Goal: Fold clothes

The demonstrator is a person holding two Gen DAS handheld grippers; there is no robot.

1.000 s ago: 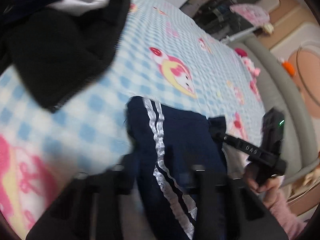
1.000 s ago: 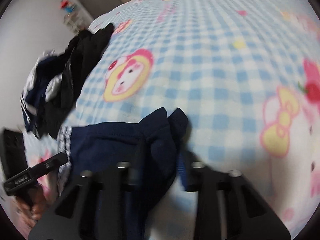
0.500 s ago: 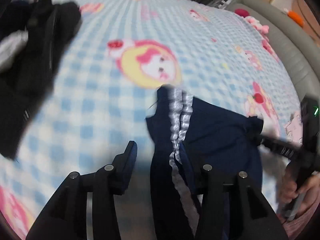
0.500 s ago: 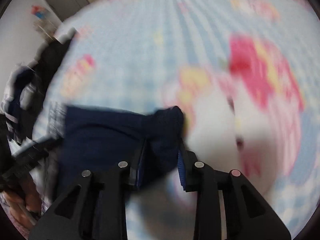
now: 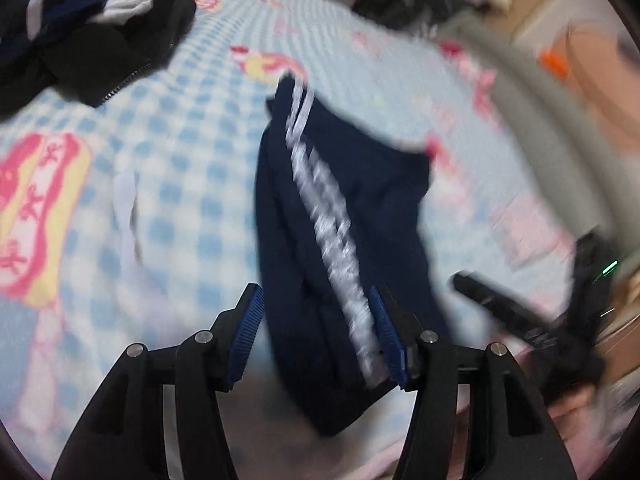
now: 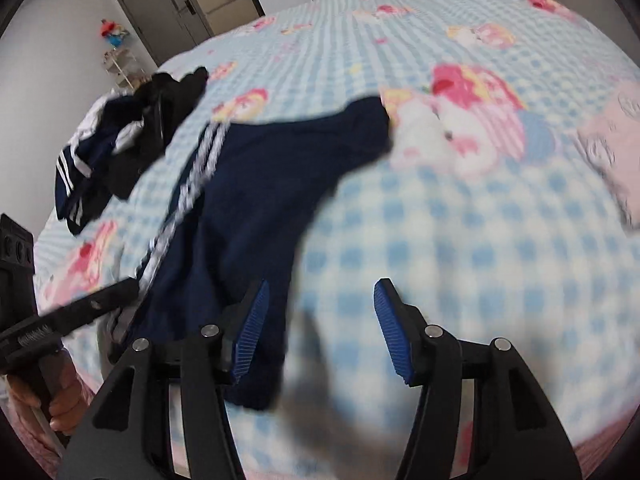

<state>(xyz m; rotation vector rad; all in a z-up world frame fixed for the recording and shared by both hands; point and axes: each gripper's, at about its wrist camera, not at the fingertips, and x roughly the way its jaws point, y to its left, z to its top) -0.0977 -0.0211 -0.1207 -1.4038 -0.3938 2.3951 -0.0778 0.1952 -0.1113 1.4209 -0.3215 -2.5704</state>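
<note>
- Much of the left wrist view is smeared by motion blur; the far room edge cannot be made out.
- The navy garment [image 5: 344, 216] with white side stripes is seen lying on the bed [image 5: 188, 140], its near end cut off behind the gripper bodies.
- The left gripper [image 5: 316, 336] is seen with jaws spread wide, the garment's striped edge lying between them; whether cloth is touched cannot be told.
- The right gripper [image 6: 320, 330] is shown with jaws parted, nothing grasped, the garment [image 6: 256, 200] just beside its left pad.
- A heap of dark clothes [image 6: 132, 144] is piled at the bed's far left, well apart; its separate pieces are hard to distinguish.
</note>
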